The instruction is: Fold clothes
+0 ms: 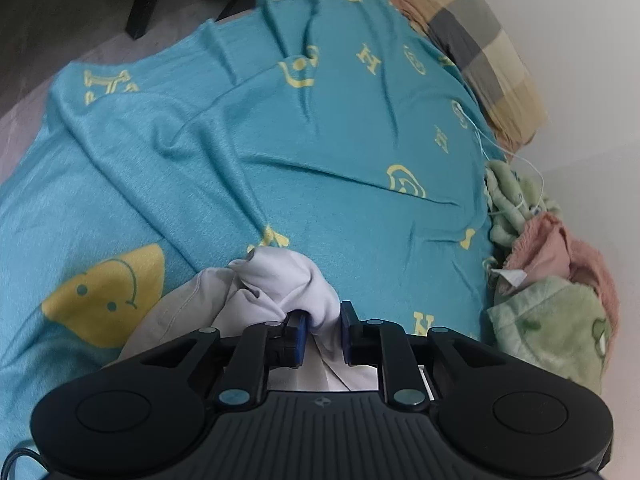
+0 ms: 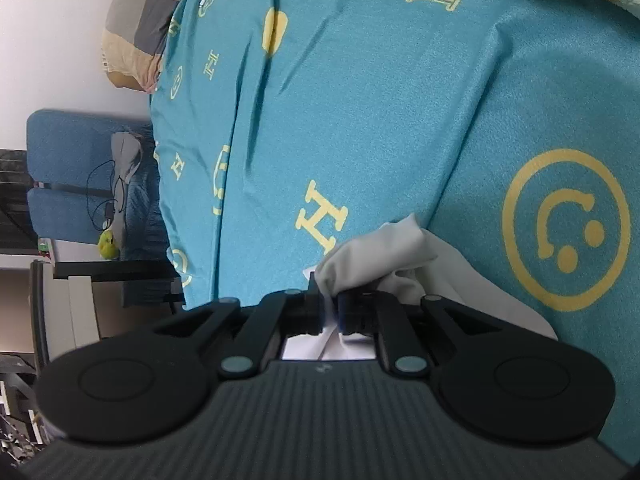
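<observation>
Both grippers have a grip on the same white garment (image 1: 280,280) here, over a bed with a teal sheet (image 1: 320,140) covered in yellow smileys and H's.

Left gripper (image 1: 324,328): jaws pinched around a bunched wad of the white cloth, which balloons out toward 12 o'clock just past the fingertips and trails off to about 8 o'clock over the sheet. Right gripper (image 2: 330,310): clamped tight on a thinner bit of the same cloth (image 2: 380,252), with the loose part puffing up to 1 o'clock and a flatter panel running off to 4 o'clock.

Handling-wise, this looks like thin, light, totally floppy fabric. It'll sag and crumple wherever it isn't held, and it won't keep a crease on its own on a soft bed. Not slippery-looking, and nothing fragile about it. I'd say the bunched grabs are the weak point: a wad in the jaws makes it hard to get a clean edge. Better holds would be two corners or a hem/seam, pulled taut between the two grippers.

Can't tell what kind of garment it is, or how far the folding has got. There's a pile of green and pink clothes (image 1: 552,292) at 3 o'clock in the left view, and a checked pillow (image 1: 480,52) up at 1 o'clock.
</observation>
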Action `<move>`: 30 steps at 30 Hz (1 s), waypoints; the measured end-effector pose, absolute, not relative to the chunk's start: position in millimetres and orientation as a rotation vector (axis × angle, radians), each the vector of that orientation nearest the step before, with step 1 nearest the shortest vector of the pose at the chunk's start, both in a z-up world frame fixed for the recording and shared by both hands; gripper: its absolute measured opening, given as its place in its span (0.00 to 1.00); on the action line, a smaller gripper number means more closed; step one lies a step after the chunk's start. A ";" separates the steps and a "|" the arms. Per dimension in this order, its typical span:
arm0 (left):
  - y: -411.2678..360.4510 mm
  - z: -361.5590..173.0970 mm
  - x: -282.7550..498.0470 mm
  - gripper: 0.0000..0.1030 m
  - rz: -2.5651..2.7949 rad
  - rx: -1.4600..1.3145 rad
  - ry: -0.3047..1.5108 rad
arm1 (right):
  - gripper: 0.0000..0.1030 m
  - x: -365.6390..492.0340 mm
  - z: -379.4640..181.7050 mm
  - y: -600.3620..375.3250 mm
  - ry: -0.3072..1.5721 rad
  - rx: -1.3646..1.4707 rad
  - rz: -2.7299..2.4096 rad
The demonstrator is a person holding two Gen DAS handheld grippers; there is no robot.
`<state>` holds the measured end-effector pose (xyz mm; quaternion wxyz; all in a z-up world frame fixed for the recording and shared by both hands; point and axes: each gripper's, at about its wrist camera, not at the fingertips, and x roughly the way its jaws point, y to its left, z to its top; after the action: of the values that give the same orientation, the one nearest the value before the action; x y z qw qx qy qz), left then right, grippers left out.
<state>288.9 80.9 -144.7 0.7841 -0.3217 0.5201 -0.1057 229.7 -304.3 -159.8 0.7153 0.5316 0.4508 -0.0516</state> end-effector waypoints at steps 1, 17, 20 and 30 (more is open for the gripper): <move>78.7 -142.2 287.0 0.21 -0.238 -0.667 1.112 | 0.12 230.1 -159.7 -304.2 1.000 1.174 -0.113; 33.5 -134.5 242.5 0.81 -0.266 -0.075 0.872 | 0.70 222.7 -118.7 -235.4 0.829 0.452 0.101; 35.4 -144.6 241.7 0.80 -0.247 -0.039 0.894 | 0.70 227.1 -131.1 -231.8 0.847 0.381 0.076; 29.9 -93.5 171.3 0.80 -0.252 -0.009 0.818 | 0.70 177.2 -108.4 -228.2 0.825 0.331 0.071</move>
<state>171.3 29.9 -93.5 0.9098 -0.0045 0.3968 -0.1219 177.2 -228.2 -108.4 0.9024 0.1599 0.3988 0.0343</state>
